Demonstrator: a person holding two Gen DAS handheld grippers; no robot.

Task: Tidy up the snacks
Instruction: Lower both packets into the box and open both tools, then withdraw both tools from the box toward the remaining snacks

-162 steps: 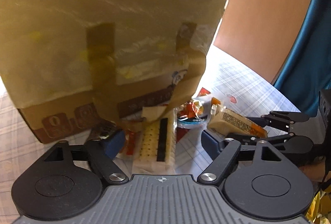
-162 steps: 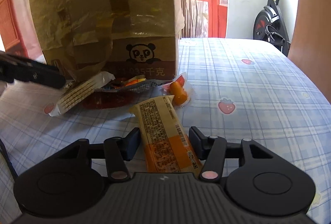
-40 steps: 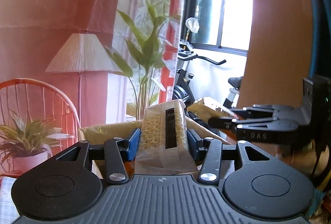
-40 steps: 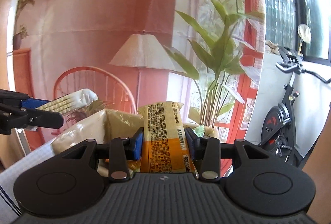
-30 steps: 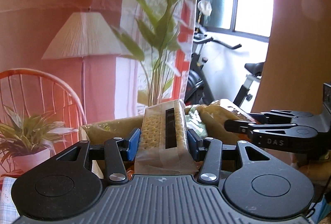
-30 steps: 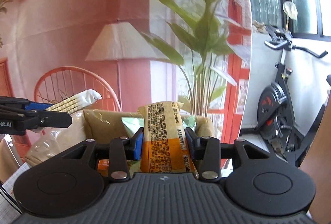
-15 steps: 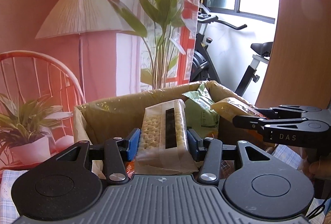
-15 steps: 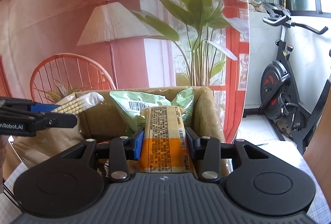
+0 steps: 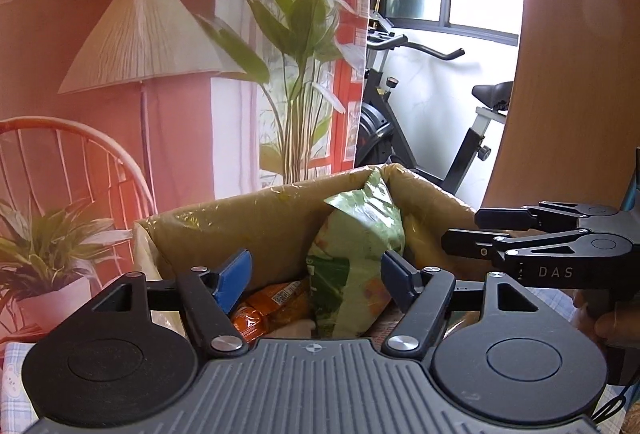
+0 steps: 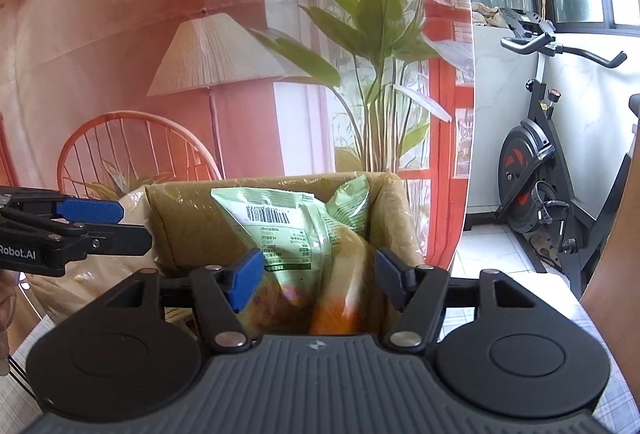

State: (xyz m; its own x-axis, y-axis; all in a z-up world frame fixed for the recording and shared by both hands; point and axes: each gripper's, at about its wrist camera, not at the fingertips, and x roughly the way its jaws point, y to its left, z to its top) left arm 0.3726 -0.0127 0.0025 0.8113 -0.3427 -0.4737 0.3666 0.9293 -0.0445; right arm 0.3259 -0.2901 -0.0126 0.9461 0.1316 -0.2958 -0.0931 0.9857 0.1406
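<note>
Both jaws just opened, nothing between pads. Left hand-held gripper (image 9: 316, 274) and right hand-held gripper (image 10: 318, 282) hover over cardboard box (image 9: 256, 218); green snack bag (image 9: 356, 254) straight ahead, upright.

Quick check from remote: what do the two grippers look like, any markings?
Both are black linkage frames with ribbed grey bases and blue pads. The left gripper reads "Robot.AI" on its side; the right gripper reads "DAS". A thin black cable hangs by the right one.
</note>
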